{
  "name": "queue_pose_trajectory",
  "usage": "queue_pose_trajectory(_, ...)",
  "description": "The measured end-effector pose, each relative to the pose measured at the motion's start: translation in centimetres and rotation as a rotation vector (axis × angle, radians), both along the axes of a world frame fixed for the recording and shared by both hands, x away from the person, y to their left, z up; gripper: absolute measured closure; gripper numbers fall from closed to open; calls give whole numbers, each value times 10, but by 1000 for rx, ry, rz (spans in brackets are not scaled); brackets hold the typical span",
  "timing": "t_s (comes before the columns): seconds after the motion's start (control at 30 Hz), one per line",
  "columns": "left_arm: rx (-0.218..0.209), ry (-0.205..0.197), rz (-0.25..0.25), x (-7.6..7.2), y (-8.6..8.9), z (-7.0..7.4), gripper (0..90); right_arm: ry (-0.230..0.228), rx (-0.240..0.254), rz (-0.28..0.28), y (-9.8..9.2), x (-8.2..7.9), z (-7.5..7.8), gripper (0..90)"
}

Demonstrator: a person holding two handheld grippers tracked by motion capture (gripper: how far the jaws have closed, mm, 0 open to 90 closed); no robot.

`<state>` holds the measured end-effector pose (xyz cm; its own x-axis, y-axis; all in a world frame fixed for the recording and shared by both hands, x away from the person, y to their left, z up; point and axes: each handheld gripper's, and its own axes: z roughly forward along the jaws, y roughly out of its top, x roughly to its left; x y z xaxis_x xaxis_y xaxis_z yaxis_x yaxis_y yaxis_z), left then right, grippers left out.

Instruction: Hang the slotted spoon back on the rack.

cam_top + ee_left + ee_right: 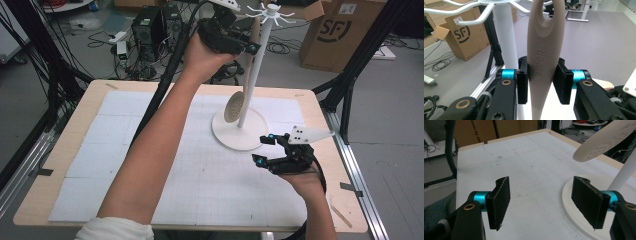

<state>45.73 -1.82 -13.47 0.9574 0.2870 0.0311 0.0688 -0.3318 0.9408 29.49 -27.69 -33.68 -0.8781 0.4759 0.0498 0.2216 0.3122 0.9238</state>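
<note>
Beige plastic, the slotted spoon (239,95) hangs upright beside the white rack's pole (255,70), its handle embossed SUPOR, clamped between the left gripper (543,82) fingers on a raised, outstretched arm. The right gripper (265,149) hovers low over the tabletop (60,150) near the rack's round base, fingers wide apart and empty. A cardboard box (340,32) reads SF

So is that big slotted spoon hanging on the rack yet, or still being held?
Still held. The left gripper clamps the spoon's handle; the hole at its top sits beside the rack's hooks, not over one.
</note>
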Motion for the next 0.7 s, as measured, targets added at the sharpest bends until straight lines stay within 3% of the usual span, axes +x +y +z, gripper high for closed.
queue_pose_trajectory(0.7, 33, -1, 36, 0, -3, -1, 680, 9, 4, 7, 1, 0, 0, 304)
